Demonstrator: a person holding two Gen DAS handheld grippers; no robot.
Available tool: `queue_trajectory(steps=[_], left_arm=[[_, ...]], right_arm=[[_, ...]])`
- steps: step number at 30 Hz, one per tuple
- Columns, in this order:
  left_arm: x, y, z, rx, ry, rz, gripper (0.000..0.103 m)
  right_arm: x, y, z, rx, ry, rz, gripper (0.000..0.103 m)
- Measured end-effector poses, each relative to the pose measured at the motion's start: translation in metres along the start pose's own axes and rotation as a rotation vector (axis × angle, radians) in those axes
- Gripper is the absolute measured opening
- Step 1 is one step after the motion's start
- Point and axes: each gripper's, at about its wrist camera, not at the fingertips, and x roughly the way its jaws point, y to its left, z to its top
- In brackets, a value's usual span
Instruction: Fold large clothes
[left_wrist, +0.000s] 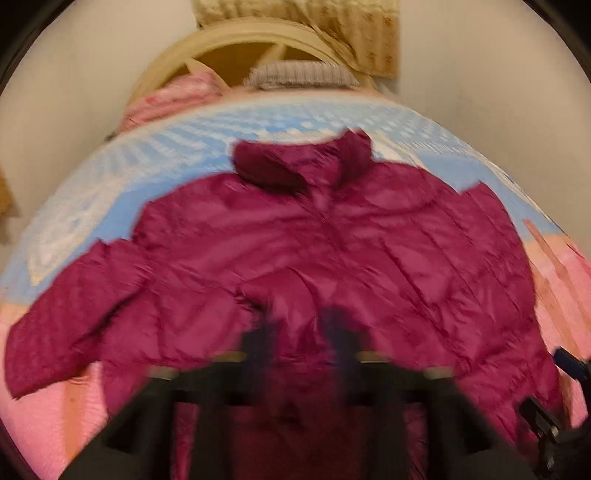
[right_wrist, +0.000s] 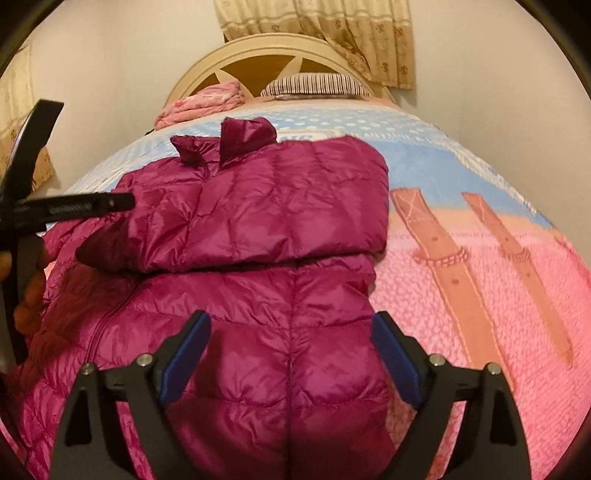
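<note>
Jacket (right_wrist: 258, 295) is lying on the bed (right_wrist: 461, 280), one sleeve folded across. Right gripper (right_wrist: 291, 332) is hovering wide open, gripping nothing. Left gripper (left_wrist: 299, 332) is blurring; can't tell its state.

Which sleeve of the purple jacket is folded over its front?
The sleeve on the jacket's right side, lying across its chest. The other sleeve sticks out sideways onto the bedspread.

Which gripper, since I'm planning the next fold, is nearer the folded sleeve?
Left. The left gripper is by the folded sleeve; the right gripper hangs open over the hem of the jacket.
</note>
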Motion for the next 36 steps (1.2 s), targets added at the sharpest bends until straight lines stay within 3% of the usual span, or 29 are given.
queue_trajectory(steps=[6, 12, 17, 19, 21, 22, 24, 26, 30, 32, 36], left_arm=[[-0.025, 0.007, -0.005, 0.048, -0.070, 0.032, 0.008], [-0.040, 0.028, -0.025, 0.042, -0.068, 0.034, 0.007], [-0.042, 0.030, -0.034, 0.077, -0.066, 0.081, 0.010], [-0.043, 0.030, -0.033, 0.085, -0.062, 0.087, 0.021], [-0.050, 0.029, -0.032, 0.098, -0.088, 0.107, 0.049], [-0.059, 0.028, -0.031, 0.110, -0.130, 0.121, 0.059], [-0.077, 0.024, -0.031, 0.135, -0.231, 0.158, 0.090], [-0.091, 0.021, -0.029, 0.156, -0.315, 0.169, 0.093], [-0.092, 0.012, -0.020, 0.164, -0.342, 0.198, 0.093], [-0.085, 0.010, -0.016, 0.141, -0.333, 0.175, 0.093], [-0.043, 0.008, -0.011, 0.064, -0.250, 0.194, 0.093]], right_arm=[[0.011, -0.004, -0.003, 0.028, 0.056, 0.006, 0.093], [0.009, -0.019, -0.005, 0.089, 0.045, 0.037, 0.093], [0.012, -0.024, -0.005, 0.118, 0.059, 0.050, 0.093], [0.013, -0.022, -0.005, 0.111, 0.069, 0.051, 0.093], [0.012, -0.024, -0.004, 0.119, 0.068, 0.060, 0.093], [0.010, -0.025, -0.004, 0.126, 0.065, 0.071, 0.093], [0.004, -0.029, -0.003, 0.142, 0.060, 0.082, 0.093], [-0.003, -0.034, 0.000, 0.153, 0.062, 0.095, 0.093], [-0.011, -0.042, 0.024, 0.121, 0.050, 0.075, 0.088], [-0.009, -0.043, 0.042, 0.076, 0.037, 0.045, 0.074], [0.015, -0.040, 0.083, 0.041, 0.001, 0.013, 0.067]])
